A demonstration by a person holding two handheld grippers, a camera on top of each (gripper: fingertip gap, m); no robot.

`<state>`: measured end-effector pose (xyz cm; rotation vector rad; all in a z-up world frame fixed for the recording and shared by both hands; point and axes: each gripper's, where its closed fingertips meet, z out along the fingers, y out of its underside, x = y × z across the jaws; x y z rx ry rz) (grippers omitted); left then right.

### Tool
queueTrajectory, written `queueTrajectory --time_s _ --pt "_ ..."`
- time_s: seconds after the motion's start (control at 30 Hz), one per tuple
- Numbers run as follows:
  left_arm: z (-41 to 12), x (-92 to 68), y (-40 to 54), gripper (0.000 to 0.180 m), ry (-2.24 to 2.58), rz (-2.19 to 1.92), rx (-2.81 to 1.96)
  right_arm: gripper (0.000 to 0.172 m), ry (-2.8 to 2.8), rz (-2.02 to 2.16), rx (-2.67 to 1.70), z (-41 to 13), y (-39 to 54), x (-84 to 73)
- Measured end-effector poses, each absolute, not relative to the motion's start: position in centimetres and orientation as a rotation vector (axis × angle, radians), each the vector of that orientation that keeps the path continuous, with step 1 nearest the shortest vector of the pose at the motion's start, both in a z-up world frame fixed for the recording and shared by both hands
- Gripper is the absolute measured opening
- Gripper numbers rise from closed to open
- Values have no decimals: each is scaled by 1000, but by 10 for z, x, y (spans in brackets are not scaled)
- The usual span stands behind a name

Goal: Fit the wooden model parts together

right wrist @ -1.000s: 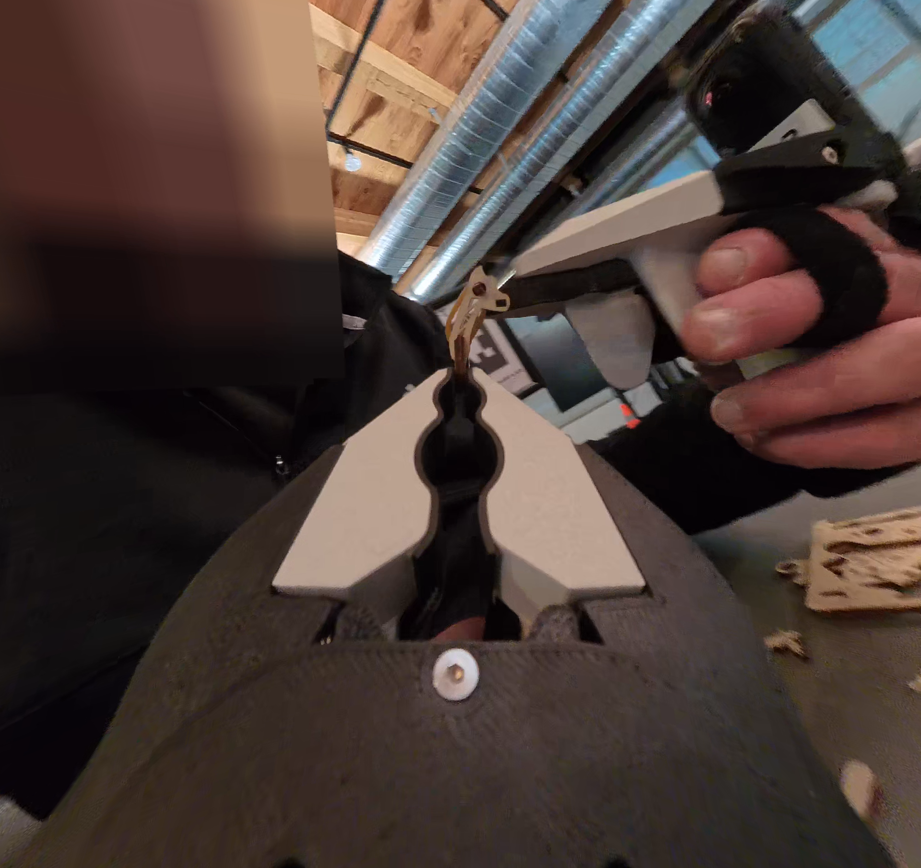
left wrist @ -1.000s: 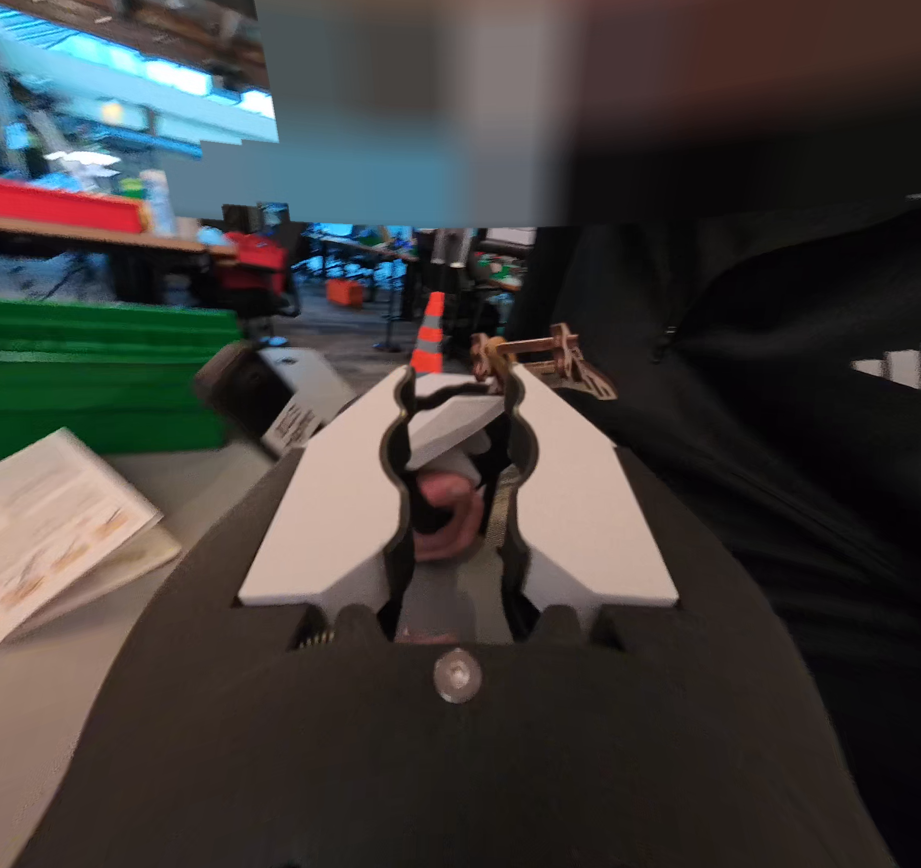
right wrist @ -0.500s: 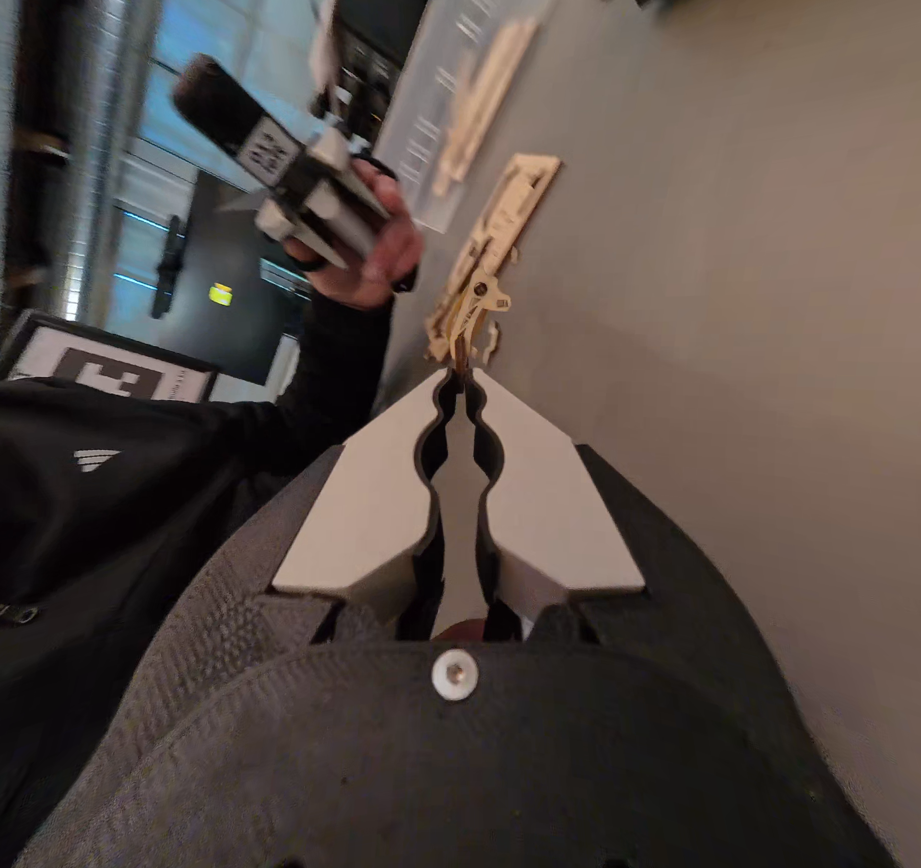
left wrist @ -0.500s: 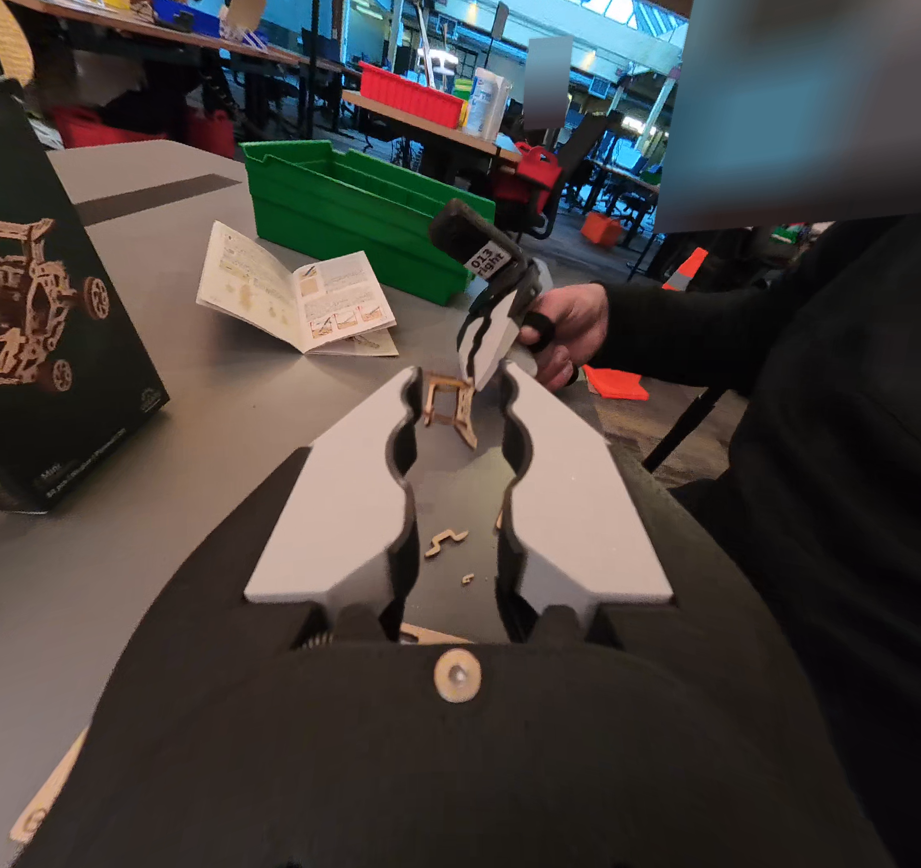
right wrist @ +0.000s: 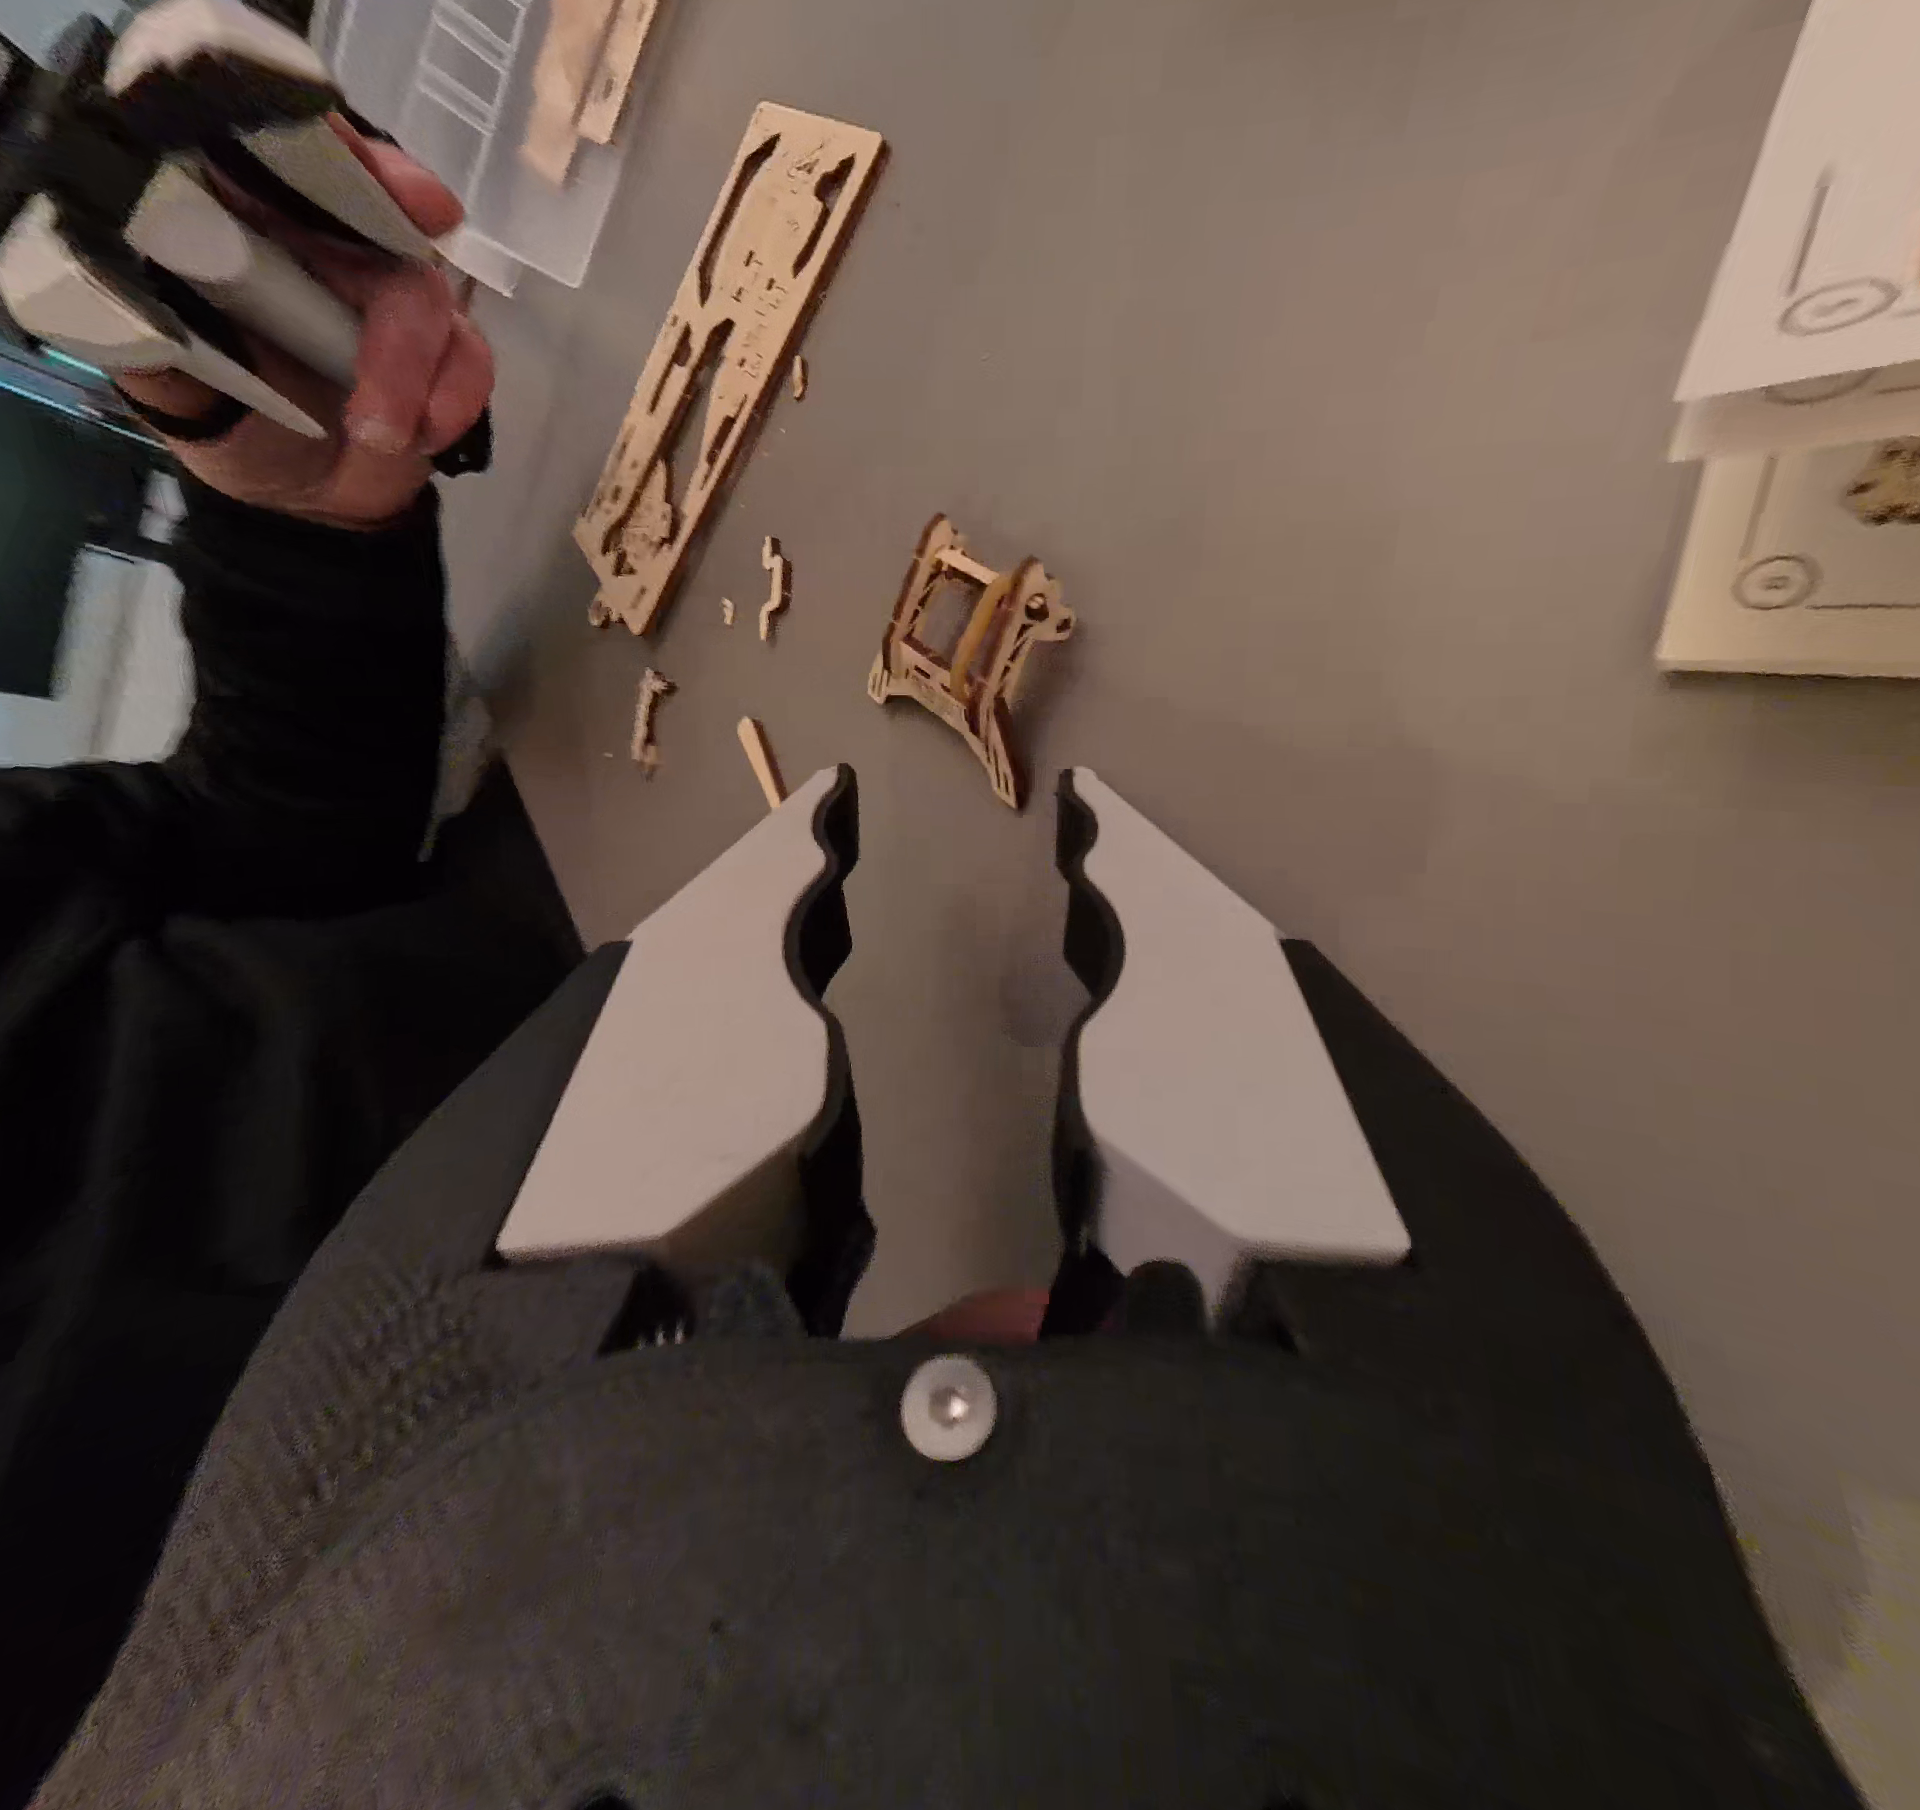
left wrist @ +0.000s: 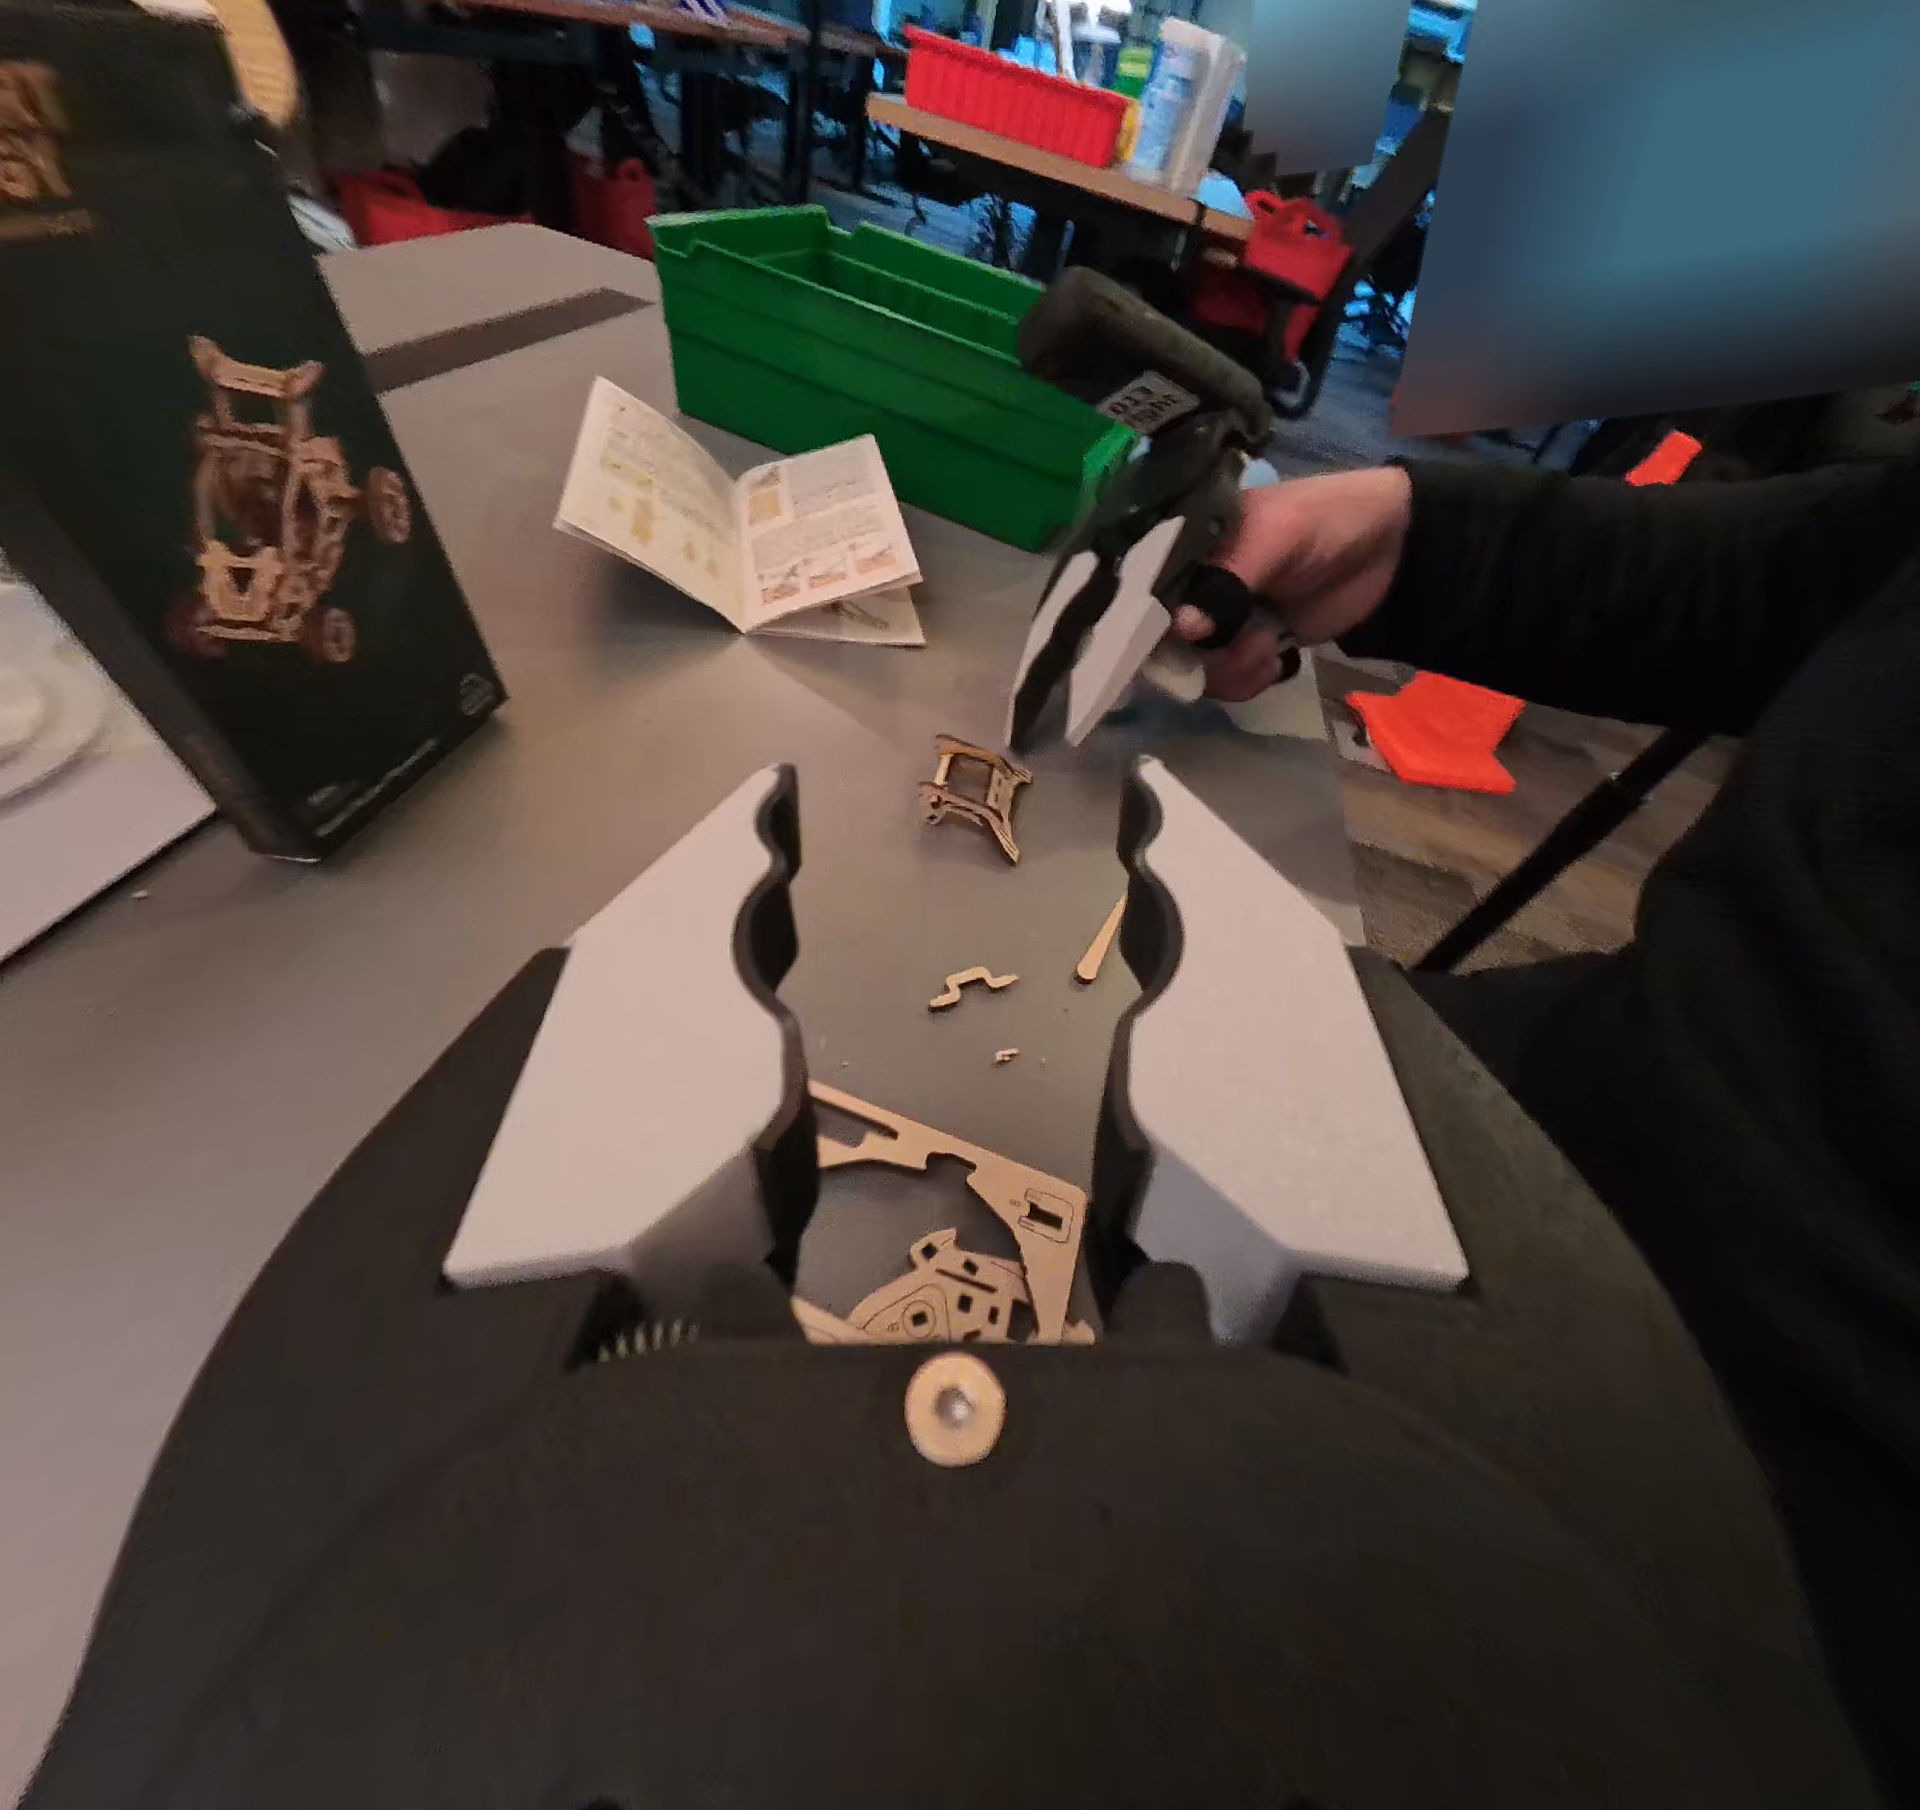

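Observation:
The small wooden frame assembly lies on the grey table, held by neither gripper. My left gripper is wide open above the table. The assembly shows between its fingertips but touches neither pad. My right gripper is open and empty, with the assembly lying just beyond its fingertips. In the left wrist view the right gripper points down at the assembly's far side. The left gripper's fingers show at the upper left of the right wrist view, held by a hand.
A punched-out wooden part sheet lies left of the assembly, with loose wooden bits and a thin stick near it. An open booklet, a green bin and a black box stand farther off. The table edge is at the right. My right fingertips sit around 20 cm from my left ones.
The right gripper carried the assembly from in front of the person down to the table and let go of it. The left gripper's jaws opened much wider.

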<state>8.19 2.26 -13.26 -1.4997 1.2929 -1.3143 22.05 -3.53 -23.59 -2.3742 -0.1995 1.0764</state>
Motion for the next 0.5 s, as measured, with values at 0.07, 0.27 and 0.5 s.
queueTrajectory --time_s 0.07,0.27,0.5 --pt "-128 73 27 69 1236 -1318 -1502 40 -243 987 -2380 -232 -38 226" --pt "-142 59 22 65 1305 -1164 -1561 31 -598 772 -2253 -206 -47 202" --pt "-180 62 15 43 1477 -970 -1615 20 -884 531 -2252 -223 -25 137"
